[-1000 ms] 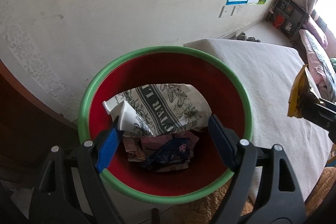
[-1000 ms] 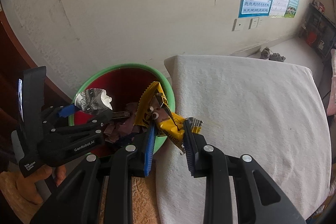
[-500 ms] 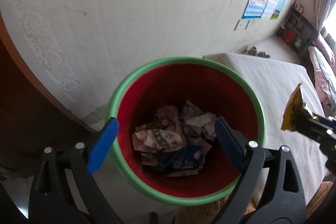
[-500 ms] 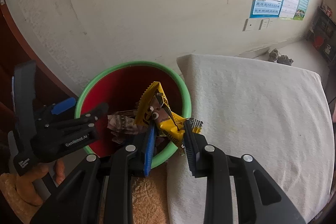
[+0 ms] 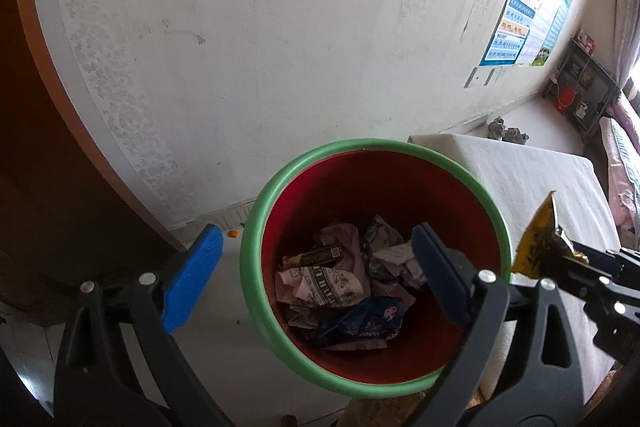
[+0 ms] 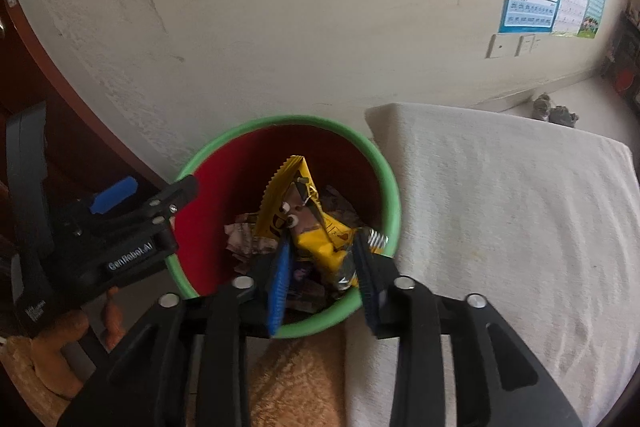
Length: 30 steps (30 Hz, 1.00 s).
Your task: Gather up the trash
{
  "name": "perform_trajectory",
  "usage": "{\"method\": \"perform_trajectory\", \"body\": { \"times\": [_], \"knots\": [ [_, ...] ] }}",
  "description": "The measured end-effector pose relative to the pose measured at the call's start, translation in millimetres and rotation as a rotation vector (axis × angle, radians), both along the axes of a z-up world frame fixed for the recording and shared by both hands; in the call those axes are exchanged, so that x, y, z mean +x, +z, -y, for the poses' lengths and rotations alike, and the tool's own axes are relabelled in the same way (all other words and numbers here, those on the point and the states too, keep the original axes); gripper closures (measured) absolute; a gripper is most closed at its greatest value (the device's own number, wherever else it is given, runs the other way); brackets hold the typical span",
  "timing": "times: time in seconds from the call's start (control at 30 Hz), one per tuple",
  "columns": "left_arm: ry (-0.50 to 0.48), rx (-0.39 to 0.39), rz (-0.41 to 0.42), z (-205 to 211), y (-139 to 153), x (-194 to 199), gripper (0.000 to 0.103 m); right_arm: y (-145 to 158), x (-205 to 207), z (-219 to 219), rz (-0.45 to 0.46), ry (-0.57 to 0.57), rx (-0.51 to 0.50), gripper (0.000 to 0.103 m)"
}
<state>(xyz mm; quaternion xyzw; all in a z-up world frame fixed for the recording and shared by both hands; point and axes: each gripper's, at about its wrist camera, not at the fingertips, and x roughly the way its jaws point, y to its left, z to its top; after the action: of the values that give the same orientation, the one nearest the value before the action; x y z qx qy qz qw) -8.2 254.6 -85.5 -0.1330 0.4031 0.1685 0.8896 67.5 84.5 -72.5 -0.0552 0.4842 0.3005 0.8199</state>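
A red bin with a green rim (image 5: 280, 187) (image 6: 394, 195) stands by the wall and holds crumpled paper and wrappers (image 5: 344, 279). My left gripper (image 5: 316, 275) is open and empty above the bin's left side. My right gripper (image 6: 320, 259) is shut on a yellow snack wrapper (image 6: 304, 223) and holds it over the bin's opening. The wrapper also shows at the right in the left wrist view (image 5: 536, 247).
A white towel-covered surface (image 6: 500, 207) lies right of the bin. A wall (image 5: 280, 27) rises behind it, with a dark wooden panel (image 5: 40, 167) at the left. A tan fuzzy mat (image 6: 296, 379) lies in front of the bin.
My left gripper let go of the printed crumpled paper, which fell into the bin, then rose and drew left. My right gripper moved left with the yellow wrapper, over the bin.
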Motion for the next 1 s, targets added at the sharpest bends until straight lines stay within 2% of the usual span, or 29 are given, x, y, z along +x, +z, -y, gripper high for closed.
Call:
{"method": "perform_trajectory", "body": {
  "times": [0.03, 0.27, 0.4, 0.43, 0.53, 0.63, 0.73, 0.87, 1.0],
  "knots": [
    [0.0, 0.002, 0.0, 0, 1, 0, 0.009, 1, 0, -1, 0.003, -0.002, 0.007, 0.053],
    [-0.003, -0.009, -0.003, 3, 2, -3, 0.008, 9, -1, 6, 0.016, -0.024, 0.05, 0.031],
    [-0.058, -0.007, 0.015, 25, 8, 3, 0.008, 21, 1, 35, 0.038, -0.095, 0.082, 0.028],
    [-0.08, -0.01, 0.033, 34, 12, 4, 0.007, 26, -1, 47, 0.06, -0.117, 0.077, 0.027],
    [-0.15, 0.004, 0.088, 63, 23, 7, 0.006, 38, -9, 87, 0.143, -0.196, 0.057, 0.014],
    [-0.233, 0.047, 0.136, 99, 36, 12, 0.006, 48, -19, 131, 0.213, -0.294, 0.047, 0.009],
    [-0.316, 0.077, 0.179, 138, 50, 17, 0.006, 59, -30, 175, 0.28, -0.396, 0.07, 0.008],
    [-0.404, 0.07, 0.214, 183, 67, 25, 0.006, 77, -54, 219, 0.457, -0.523, 0.11, 0.007],
    [-0.447, 0.089, 0.29, 220, 86, 26, 0.006, 93, -73, 248, 0.637, -0.644, 0.111, 0.007]
  ]
}}
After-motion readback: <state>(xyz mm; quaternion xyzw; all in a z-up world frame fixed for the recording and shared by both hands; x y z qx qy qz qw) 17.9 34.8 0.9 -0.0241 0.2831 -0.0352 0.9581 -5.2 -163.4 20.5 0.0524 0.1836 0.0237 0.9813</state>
